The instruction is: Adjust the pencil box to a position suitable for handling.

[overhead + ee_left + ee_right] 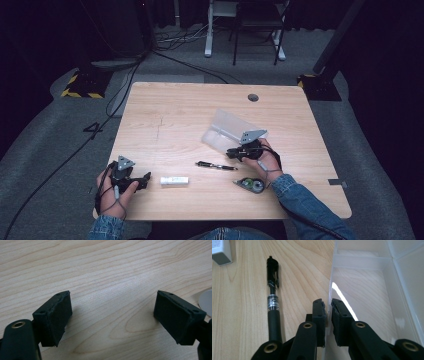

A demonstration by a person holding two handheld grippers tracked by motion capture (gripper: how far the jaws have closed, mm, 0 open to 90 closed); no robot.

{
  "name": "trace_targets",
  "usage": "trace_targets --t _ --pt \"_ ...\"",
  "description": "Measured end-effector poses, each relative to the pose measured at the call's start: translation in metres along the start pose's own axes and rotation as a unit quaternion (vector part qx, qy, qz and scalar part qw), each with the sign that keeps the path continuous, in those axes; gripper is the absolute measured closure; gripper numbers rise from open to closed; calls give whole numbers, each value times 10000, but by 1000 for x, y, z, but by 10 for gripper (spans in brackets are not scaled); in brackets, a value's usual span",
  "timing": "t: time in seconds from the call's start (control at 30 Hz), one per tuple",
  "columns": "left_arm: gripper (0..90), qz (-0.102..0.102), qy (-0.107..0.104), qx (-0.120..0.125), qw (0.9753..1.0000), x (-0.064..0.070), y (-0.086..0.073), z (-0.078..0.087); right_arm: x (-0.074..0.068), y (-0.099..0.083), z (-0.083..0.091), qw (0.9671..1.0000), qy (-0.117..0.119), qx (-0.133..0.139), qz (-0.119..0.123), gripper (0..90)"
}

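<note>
Two black jaws of the right gripper point(327, 312) are pressed together on the thin near wall of the clear plastic rectangular box point(372, 290), one jaw outside it and one inside. In the right gripper view the box runs away from the jaws, its long axis roughly in line with them, and its open lid spreads off to the right. In the high view the same box point(225, 131) lies right of the table's middle, its long axis slanting from near left to far right, with the right gripper point(239, 151) at its near edge.

Just left of those jaws lies a black pen point(272, 302), roughly parallel to them.

The left gripper point(112, 315) has its jaws spread wide with bare wood between them; in the high view it point(141, 181) rests near the front left edge of the light wooden table point(175, 115), pointing right toward a small white tube point(174, 180).
</note>
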State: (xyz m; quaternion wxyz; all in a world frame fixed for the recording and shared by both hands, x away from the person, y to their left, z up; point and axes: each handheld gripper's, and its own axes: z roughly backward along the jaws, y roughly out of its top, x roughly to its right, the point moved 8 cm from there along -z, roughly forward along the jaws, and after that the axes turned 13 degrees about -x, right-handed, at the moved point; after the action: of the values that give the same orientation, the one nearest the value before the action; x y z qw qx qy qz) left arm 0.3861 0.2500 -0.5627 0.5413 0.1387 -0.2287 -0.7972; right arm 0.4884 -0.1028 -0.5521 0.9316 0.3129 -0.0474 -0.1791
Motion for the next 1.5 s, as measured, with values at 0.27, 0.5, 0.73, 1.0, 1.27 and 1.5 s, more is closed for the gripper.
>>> trace_targets --t 0.27,0.5,0.73,1.0,1.27,1.5 --pt "154 2 3 2 10000 0 0 0 -10 2 -2 9997 183 -19 148 809" --pt "154 0 3 1 10000 0 0 0 -21 4 -3 9987 314 -94 393 810" --pt "151 3 -7 -7 10000 0 0 0 -31 5 -3 9967 469 -194 638 809" --pt "142 -19 -11 -28 10000 0 1 -1 -36 3 -2 9959 558 -247 663 770" --pt "133 -35 -13 -27 10000 0 3 -2 -34 4 4 9977 419 -187 501 677" --pt "128 -56 -21 -27 10000 0 5 -3 -35 10 19 9985 355 9 405 658"
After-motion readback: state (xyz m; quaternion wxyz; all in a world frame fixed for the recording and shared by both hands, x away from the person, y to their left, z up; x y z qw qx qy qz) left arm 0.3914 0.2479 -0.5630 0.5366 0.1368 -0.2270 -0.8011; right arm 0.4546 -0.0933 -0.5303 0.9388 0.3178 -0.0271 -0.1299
